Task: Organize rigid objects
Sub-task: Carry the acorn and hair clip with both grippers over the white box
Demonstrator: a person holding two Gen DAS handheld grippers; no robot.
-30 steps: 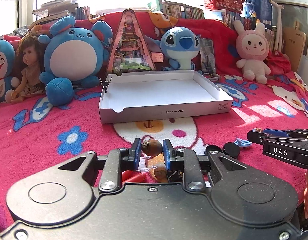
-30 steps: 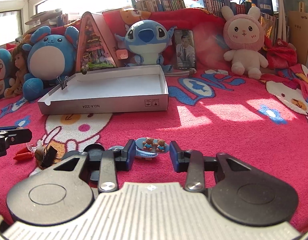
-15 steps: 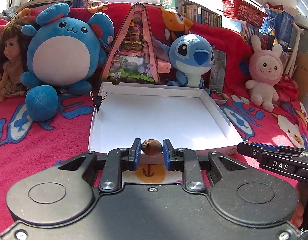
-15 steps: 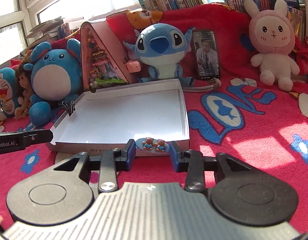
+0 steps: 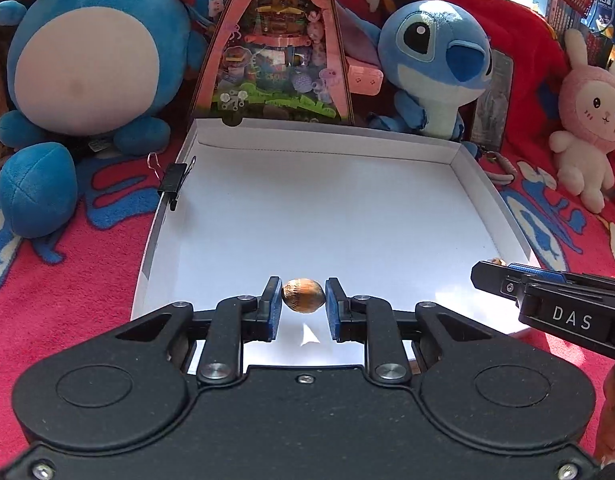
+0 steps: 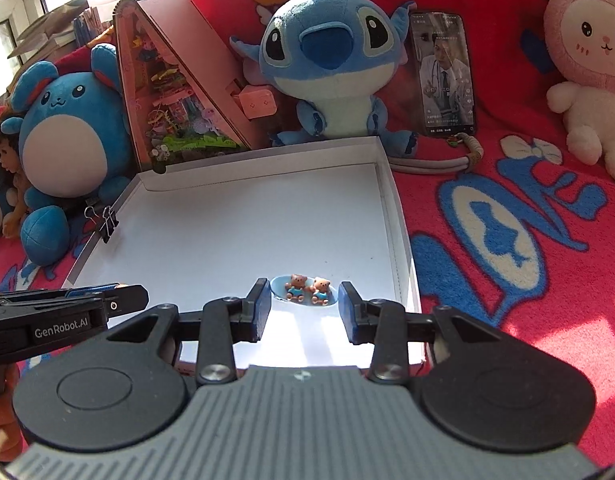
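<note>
Left wrist view: a small brown oval nut-like bead (image 5: 303,295) is pinched between the blue pads of the left gripper (image 5: 303,300), its long axis lying across the jaws, held just above the near edge of the shallow white cardboard box lid (image 5: 483,184). A pale blue oval charm bearing two tiny bears (image 6: 304,288) is clamped likewise by the right gripper (image 6: 304,306), over the lid's near right corner. Both loads hang above bare white floor, so release looks due.
</note>
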